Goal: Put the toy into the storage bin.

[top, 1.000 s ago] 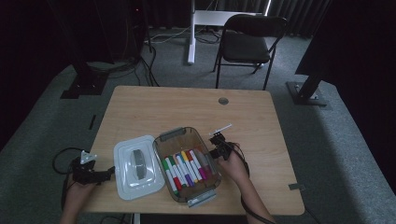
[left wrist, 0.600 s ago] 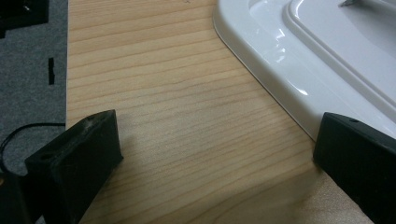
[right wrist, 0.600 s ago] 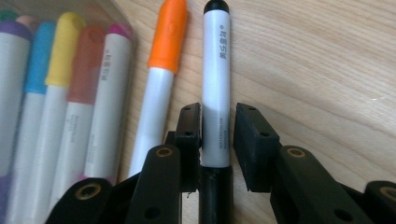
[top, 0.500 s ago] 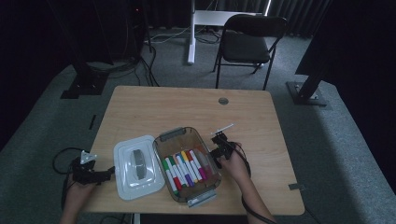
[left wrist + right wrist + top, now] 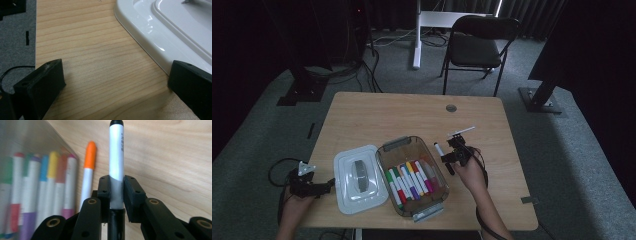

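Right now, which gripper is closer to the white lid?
Left. The left gripper sits right beside the white lid, one jaw at its rim. The right gripper is beyond the clear box, clamped on a black-capped marker.

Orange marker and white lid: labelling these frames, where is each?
orange marker [image 5: 90, 151], right gripper view, on its orange cap.
white lid [image 5: 347, 192], high view, on its flat rim.

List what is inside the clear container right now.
The clear container holds a row of coloured markers lying side by side. Whatever lies beneath them is covered.
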Tool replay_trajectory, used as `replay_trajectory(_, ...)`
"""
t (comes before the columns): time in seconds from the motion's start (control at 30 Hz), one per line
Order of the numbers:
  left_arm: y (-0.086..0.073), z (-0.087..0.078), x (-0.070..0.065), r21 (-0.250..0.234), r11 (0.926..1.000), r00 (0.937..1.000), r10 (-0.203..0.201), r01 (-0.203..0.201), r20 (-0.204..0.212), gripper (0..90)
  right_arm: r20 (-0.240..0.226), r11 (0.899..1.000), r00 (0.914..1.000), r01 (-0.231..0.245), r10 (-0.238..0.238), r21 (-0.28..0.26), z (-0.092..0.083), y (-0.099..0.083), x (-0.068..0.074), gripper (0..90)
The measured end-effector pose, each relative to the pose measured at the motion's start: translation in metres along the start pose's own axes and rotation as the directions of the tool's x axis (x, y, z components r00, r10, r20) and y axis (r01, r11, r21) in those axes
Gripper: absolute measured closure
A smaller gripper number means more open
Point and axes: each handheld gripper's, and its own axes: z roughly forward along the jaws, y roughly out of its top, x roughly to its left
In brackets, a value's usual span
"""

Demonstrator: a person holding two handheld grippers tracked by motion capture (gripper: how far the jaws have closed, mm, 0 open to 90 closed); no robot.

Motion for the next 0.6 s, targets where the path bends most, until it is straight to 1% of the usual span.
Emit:
replay_trajectory(0.1, 0.0, 0.0, 0.0, 0.0, 1.0, 1.0, 0.0, 0.0, 0.0, 1.2, -0.007, 0.999, 1.0, -0.001, 0.0, -0.037, -0.019, 0.004, 0.006, 76.4)
replay_trajectory(0.13, 0.0, 0.0, 0.0, 0.0, 1.0, 1.0, 0.0, 0.0, 0.0, 1.2, -0.007, 0.999, 1.0, -0.001, 0.0, -0.037, -0.019, 0.004, 0.006, 76.4)
replay_trajectory(0.17, 0.0, 0.0, 0.0, 0.0, 1.0, 1.0, 0.0, 0.0, 0.0, 1.2, -0.017, 0.998, 0.9998, 0.007, -0.008, -0.058, -0.032, 0.007, 0.014, 76.4)
replay_trajectory(0.2, 0.0, 0.0, 0.0, 0.0, 1.0, 1.0, 0.0, 0.0, 0.0, 1.2, -0.017, 0.998, 0.9998, 0.007, -0.008, -0.058, -0.032, 0.007, 0.014, 76.4)
replay_trajectory(0.23, 0.0, 0.0, 0.0, -0.001, 1.0, 1.0, 0.0, 0.0, 0.0, 1.2, -0.017, 0.996, 0.9997, 0.018, -0.02, -0.083, -0.042, 0.009, 0.021, 76.4)
replay_trajectory(0.3, 0.0, 0.0, 0.0, 0.001, 1.0, 1.0, 0.005, -0.005, -0.001, 1.2, -0.024, 0.995, 0.9992, 0.031, -0.033, -0.096, -0.049, 0.011, 0.027, 76.4)
replay_trajectory(0.37, 0.0, 0.0, 0.0, -0.002, 1.0, 1.0, 0.001, -0.001, 0.0, 1.2, -0.034, 0.993, 0.998, 0.05, -0.054, -0.108, -0.055, 0.013, 0.036, 76.4)
replay_trajectory(0.43, 0.0, 0.0, 0.0, -0.001, 1.0, 1.0, 0.001, -0.001, -0.001, 1.2, -0.043, 0.99, 0.9956, 0.078, -0.084, -0.115, -0.06, 0.014, 0.046, 76.4)
replay_trajectory(0.6, 0.0, 0.0, 0.0, 0.0, 1.0, 1.0, 0.001, -0.001, 0.0, 1.2, -0.066, 0.986, 0.9899, 0.117, -0.125, -0.121, -0.064, 0.019, 0.067, 76.4)
